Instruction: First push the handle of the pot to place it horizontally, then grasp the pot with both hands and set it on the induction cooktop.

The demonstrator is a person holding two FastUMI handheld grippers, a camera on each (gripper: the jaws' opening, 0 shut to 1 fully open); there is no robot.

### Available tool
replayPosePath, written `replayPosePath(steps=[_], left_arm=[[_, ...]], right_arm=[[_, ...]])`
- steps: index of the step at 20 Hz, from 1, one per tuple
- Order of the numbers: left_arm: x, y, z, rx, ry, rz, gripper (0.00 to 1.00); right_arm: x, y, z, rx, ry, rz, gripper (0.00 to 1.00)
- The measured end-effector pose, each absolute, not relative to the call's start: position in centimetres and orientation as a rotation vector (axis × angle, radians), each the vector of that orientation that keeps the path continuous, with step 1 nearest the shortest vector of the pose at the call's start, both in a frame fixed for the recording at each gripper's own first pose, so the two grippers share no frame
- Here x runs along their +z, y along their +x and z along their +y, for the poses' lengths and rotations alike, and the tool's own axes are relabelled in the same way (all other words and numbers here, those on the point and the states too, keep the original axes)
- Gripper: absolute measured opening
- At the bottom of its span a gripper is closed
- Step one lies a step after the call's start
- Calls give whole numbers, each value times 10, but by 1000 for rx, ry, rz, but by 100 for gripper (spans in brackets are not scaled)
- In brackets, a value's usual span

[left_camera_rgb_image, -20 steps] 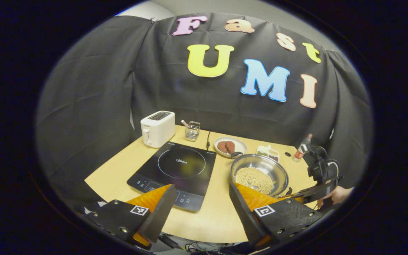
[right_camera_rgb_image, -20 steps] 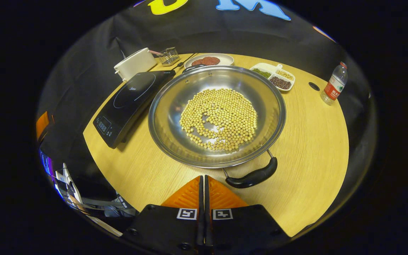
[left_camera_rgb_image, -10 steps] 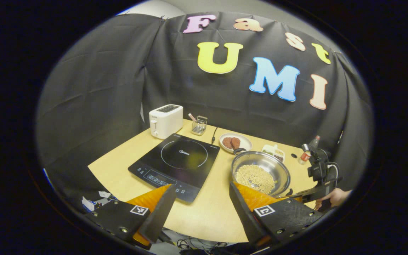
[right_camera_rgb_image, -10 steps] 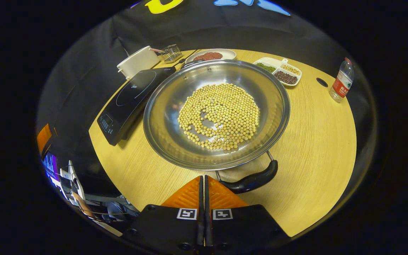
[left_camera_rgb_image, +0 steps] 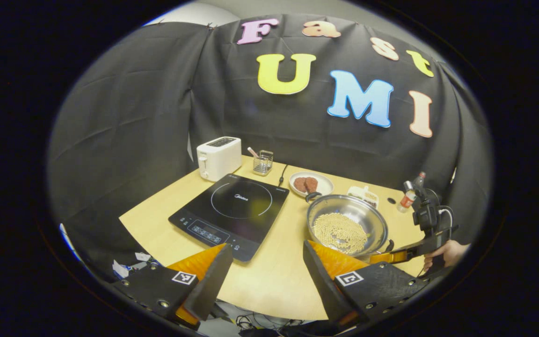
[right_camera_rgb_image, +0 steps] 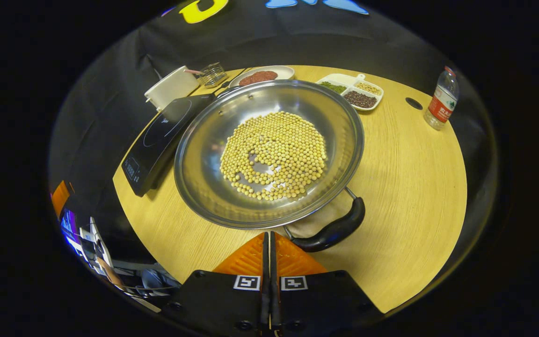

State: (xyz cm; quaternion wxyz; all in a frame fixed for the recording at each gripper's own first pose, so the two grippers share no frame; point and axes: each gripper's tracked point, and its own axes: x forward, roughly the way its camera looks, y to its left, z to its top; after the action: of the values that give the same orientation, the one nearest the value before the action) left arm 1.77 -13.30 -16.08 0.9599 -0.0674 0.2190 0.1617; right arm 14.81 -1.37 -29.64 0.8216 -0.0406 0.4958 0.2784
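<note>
Left gripper view: left gripper (left_camera_rgb_image: 262, 281) jaws spread wide, empty, above the near table (left_camera_rgb_image: 269, 281) edge.
Toaster (left_camera_rgb_image: 218, 157): white, far left; wire holder (left_camera_rgb_image: 263, 164) beside it.
Induction cooktop (left_camera_rgb_image: 233, 213): black, bare, left of the pot.
Pot (right_camera_rgb_image: 269, 152): steel, on the table just beside the cooktop, holding soybeans (right_camera_rgb_image: 274, 154); black handle (right_camera_rgb_image: 332, 230) at near right.
Right gripper (right_camera_rgb_image: 269, 252): jaws closed together, empty, tips at the pot's near rim.
Beyond the pot: plate (right_camera_rgb_image: 262, 75) with brown patties; divided dish (right_camera_rgb_image: 351, 91) of beans.
Far right: water bottle (right_camera_rgb_image: 440, 100).

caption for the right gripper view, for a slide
Shut right gripper at the handle of a pot of beans.
</note>
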Motion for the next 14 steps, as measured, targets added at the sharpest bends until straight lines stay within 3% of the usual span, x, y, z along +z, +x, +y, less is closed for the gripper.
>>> replayPosePath(steps=[7, 8, 9, 14], left_arm=[[-162, 27, -148, 316, -109, 486, 92], [-162, 29, -151, 313, -110, 489, 87], [-160, 31, -152, 308, -108, 490, 92], [-152, 40, -158, 283, -86, 487, 92]], right_arm=[[-296, 180, -41, 516, -33, 1044, 0], [-296, 183, -44, 508, -28, 1041, 2], [-296, 186, -48, 496, -22, 1038, 2], [-295, 207, -67, 403, 16, 1021, 2]])
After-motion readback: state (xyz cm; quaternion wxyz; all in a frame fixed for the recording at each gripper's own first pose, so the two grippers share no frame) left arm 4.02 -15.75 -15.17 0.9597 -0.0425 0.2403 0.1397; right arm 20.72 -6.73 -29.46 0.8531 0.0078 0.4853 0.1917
